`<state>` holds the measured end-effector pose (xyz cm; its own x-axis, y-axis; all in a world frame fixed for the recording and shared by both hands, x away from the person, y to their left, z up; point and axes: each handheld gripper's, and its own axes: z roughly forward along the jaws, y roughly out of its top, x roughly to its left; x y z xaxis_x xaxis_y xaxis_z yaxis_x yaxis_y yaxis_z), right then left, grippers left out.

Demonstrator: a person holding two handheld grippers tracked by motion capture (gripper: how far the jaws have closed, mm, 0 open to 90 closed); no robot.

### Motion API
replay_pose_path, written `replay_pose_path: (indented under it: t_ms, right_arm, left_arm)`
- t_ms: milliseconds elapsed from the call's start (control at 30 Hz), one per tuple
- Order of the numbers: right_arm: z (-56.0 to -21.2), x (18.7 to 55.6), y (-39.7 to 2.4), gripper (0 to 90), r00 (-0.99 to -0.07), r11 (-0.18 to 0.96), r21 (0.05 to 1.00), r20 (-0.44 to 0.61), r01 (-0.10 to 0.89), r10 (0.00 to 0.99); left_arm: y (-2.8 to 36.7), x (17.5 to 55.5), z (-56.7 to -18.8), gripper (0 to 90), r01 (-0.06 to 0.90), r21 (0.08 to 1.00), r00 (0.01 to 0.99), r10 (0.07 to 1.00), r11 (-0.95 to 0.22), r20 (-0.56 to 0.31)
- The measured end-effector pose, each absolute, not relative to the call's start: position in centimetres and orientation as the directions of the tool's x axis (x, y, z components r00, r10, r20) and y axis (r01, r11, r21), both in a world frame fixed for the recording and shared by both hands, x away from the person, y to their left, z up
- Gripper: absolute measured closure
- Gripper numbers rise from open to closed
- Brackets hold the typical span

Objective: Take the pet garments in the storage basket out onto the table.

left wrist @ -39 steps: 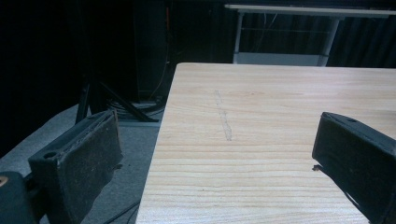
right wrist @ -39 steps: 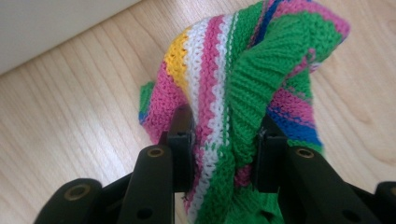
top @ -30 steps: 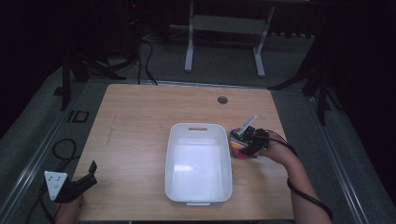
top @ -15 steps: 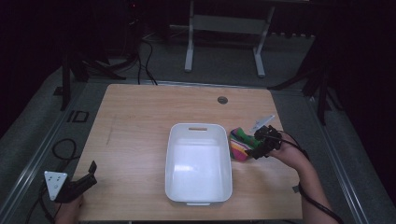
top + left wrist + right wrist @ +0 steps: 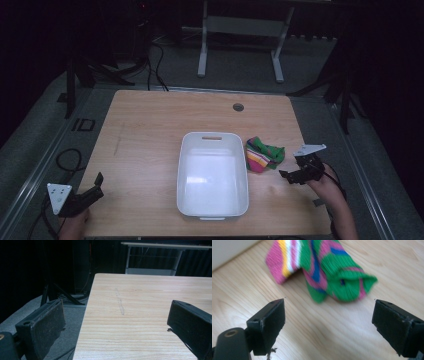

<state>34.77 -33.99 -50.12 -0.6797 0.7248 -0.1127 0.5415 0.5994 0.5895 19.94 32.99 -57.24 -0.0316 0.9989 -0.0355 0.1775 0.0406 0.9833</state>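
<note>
A striped sock (image 5: 263, 154) in green, pink, yellow and blue lies crumpled on the wooden table (image 5: 150, 130), just right of a white bin (image 5: 213, 172). My right gripper (image 5: 286, 175) hovers a little to the sock's right, open, with nothing between its jaws. In the right gripper view the sock (image 5: 329, 267) lies just beyond the spread jaws, touching neither. My left gripper (image 5: 96, 186) stands open at the table's front left corner. In the left gripper view its jaws frame bare wood and the table's left edge (image 5: 85, 315).
The white bin looks empty inside. A round cable hole (image 5: 238, 107) sits near the table's far edge. Beyond the table stand a metal frame (image 5: 240, 30) and cables on the dark floor (image 5: 150, 55).
My right gripper has let go of the sock beside the bin and drawn back to the right and toward the front. The left gripper has stayed put.
</note>
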Motion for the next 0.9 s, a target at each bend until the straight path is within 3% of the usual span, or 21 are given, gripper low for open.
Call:
replay_pose_path:
  t_ms: [133,167,367,533,900]
  right_arm:
    - [-50.7,34.1,-34.8,11.2,-0.657,0.57,0.61,-0.105,0.551,0.747]
    - [-51.3,32.8,-36.0,11.2,-0.605,0.521,0.652,-0.117,0.551,0.787]
    - [-52.4,30.2,-37.5,10.7,-0.498,0.418,0.728,-0.121,0.543,0.859]
    - [-53.2,28.9,-38.0,10.7,-0.45,0.402,0.74,-0.15,0.539,0.881]
    - [-55.1,26.4,-39.0,10.7,-0.262,0.245,0.843,-0.129,0.48,0.957]
  left_arm:
    - [33.0,19.9,-57.2,1.9,0.176,0.984,-0.033,0.999,0.04,-0.035]
    - [33.0,19.9,-57.2,1.9,0.175,0.984,-0.033,0.999,0.04,-0.034]
    - [32.9,19.9,-57.2,1.9,0.176,0.984,-0.035,0.999,0.039,-0.033]
    - [32.9,19.9,-57.2,1.9,0.176,0.984,-0.034,0.999,0.039,-0.033]
    - [32.9,19.9,-57.2,1.9,0.176,0.984,-0.032,0.999,0.036,-0.031]
